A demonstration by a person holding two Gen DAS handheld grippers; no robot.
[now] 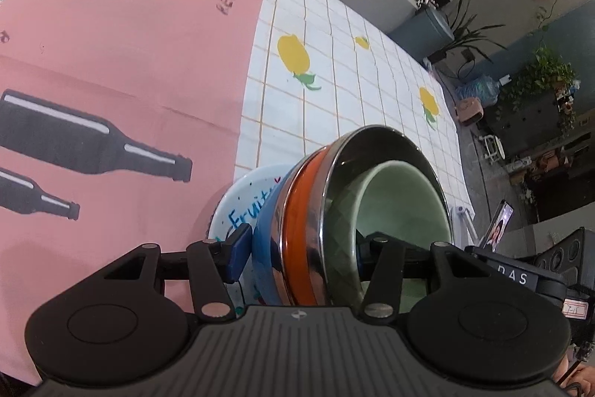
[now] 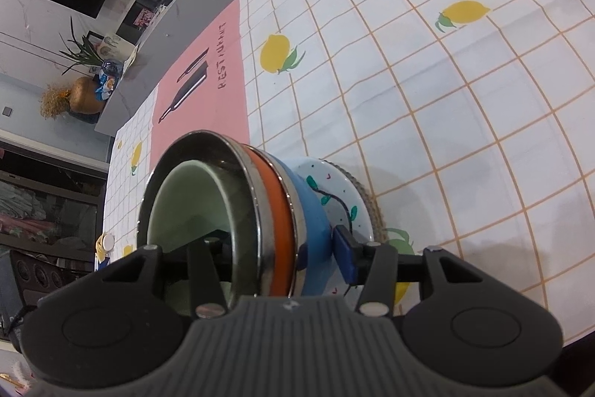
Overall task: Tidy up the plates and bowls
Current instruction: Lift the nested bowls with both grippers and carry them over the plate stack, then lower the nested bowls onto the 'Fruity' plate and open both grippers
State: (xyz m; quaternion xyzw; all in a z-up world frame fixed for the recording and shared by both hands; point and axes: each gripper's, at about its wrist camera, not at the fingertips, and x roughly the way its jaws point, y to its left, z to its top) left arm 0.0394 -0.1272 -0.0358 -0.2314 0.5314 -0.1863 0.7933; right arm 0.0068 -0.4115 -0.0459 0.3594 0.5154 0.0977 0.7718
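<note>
As seen from both wrist views, each claw clamps the same nested bowl stack from opposite sides.

Left claw (image 1: 301, 250): closed on the stack at lower centre of frame; blue pad against the blue bowl's outer wall, other finger inside the green bowl.
Right claw (image 2: 279, 248): closed on the same stack, lower centre; blue pad on the blue bowl's outer wall, other finger inside the green bowl.
Bowl stack: green bowl (image 1: 405, 207) innermost, inside a steel bowl (image 1: 386, 140) with an orange band, nested in a blue bowl (image 1: 266, 229).
White plate (image 2: 334, 188): just beneath the stack, printed with a vine and lettering; contact between them cannot be confirmed.
Woven mat (image 2: 366, 199): under the plate, edge visible on its right.
Tabletop (image 2: 465, 99): covered by a grid cloth with lemons.
Pink placemat (image 1: 130, 43): bottle prints, upper left of the left view, beside the plate.
</note>
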